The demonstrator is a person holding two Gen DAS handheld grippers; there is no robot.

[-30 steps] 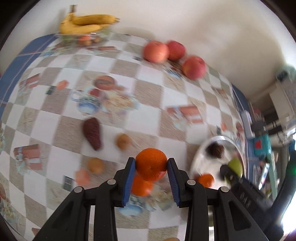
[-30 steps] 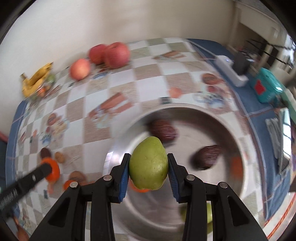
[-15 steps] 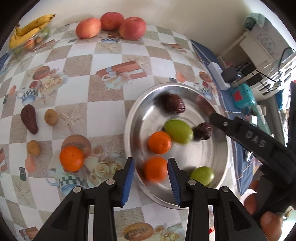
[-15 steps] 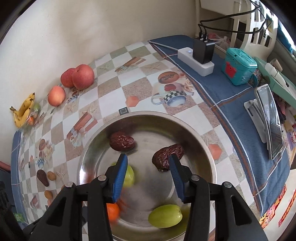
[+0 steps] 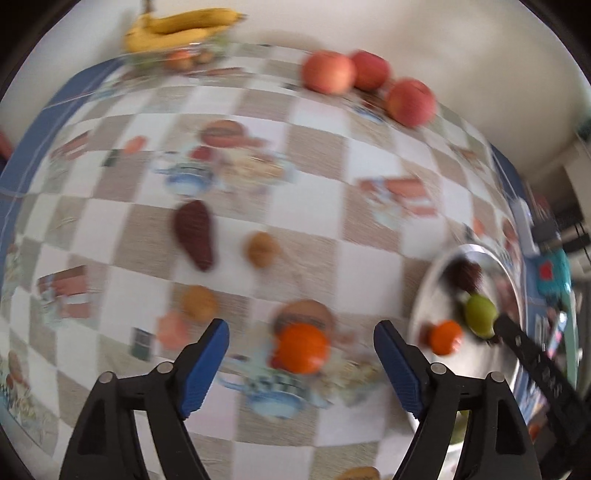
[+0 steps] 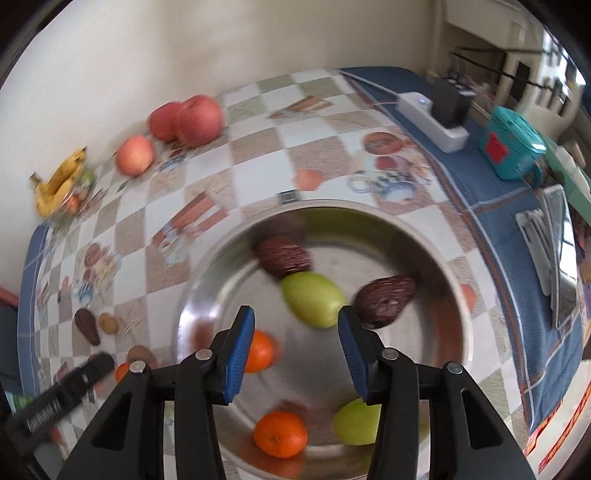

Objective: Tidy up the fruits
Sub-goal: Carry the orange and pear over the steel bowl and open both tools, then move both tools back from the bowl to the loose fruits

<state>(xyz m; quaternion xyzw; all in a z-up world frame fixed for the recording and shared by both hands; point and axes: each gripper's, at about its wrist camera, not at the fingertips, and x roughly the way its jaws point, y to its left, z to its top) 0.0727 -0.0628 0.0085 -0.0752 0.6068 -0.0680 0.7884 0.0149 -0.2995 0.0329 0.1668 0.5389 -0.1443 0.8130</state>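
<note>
While L gripper (image 5: 301, 354) gapes, orange (image 5: 302, 349) sits btwn its jaws.

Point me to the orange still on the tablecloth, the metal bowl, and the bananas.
orange (image 5: 302, 349), left wrist view, middle of its peel.
metal bowl (image 6: 439, 251), right wrist view, bare inner wall at upper right.
bananas (image 5: 184, 27), left wrist view, middle of the bunch.
</note>
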